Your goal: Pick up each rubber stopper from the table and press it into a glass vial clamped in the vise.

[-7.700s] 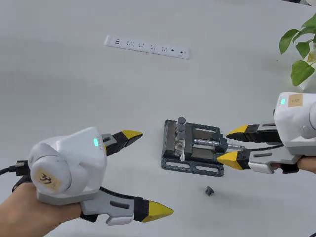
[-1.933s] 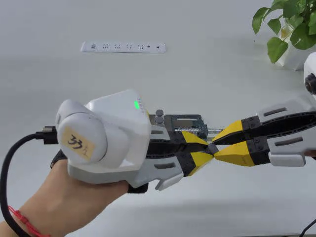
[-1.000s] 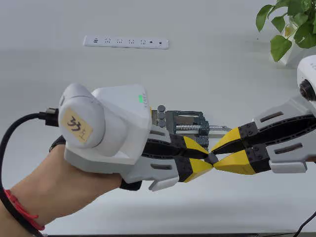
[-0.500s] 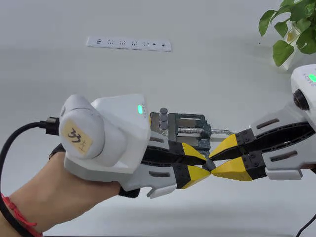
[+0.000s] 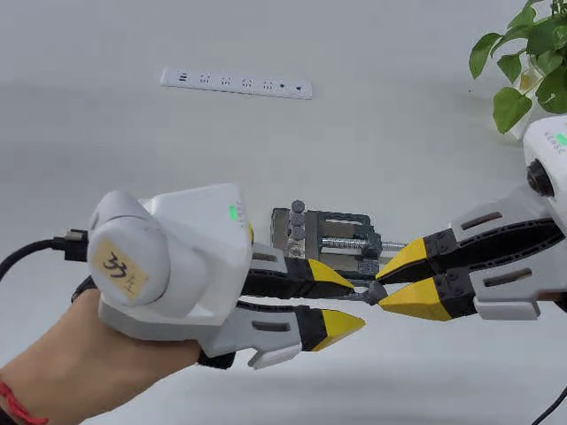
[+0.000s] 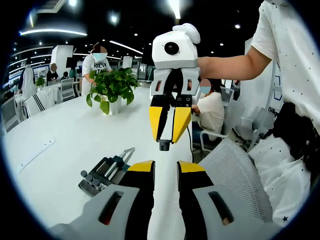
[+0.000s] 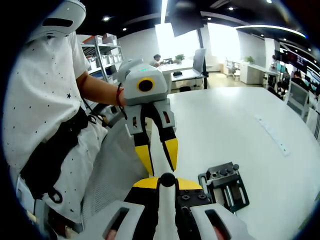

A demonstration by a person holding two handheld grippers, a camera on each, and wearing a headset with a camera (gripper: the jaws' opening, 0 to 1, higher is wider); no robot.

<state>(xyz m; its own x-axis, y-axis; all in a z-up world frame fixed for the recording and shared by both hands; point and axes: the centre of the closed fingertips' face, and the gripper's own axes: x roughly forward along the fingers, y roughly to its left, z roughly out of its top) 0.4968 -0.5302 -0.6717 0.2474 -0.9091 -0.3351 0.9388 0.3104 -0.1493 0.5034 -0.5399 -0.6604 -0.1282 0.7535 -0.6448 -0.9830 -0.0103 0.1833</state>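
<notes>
Jaws of the right gripper (image 5: 388,289) are clenched on a small dark rubber stopper (image 5: 376,292), held in the air at the yellow tips, above the white desk (image 5: 133,150) and in front of the vise (image 5: 341,243). Jaws of the left gripper (image 5: 354,301) are released, their yellow tips parted, and point at the stopper from the opposite side, just beside it without touching. The left gripper's white housing carries a tan sticker (image 5: 118,272) with a handwritten number that appears to read 33, and a green light (image 5: 233,212) glows on top. A hand (image 5: 89,376) grips this tool from below. The dark metal vise sits on the desk beyond the jaw tips, its screw pointing right, and clamps a short row of vials (image 5: 299,221) with dark stoppers in them. Far across the desk lies a white power strip (image 5: 236,82); any print on it is too small to read. A leafy green plant (image 5: 527,53) stands at the far right edge. In the right gripper view, the stopper (image 7: 167,179) sits pinched between that gripper's own tips, with the left gripper facing it, jaws apart.
</notes>
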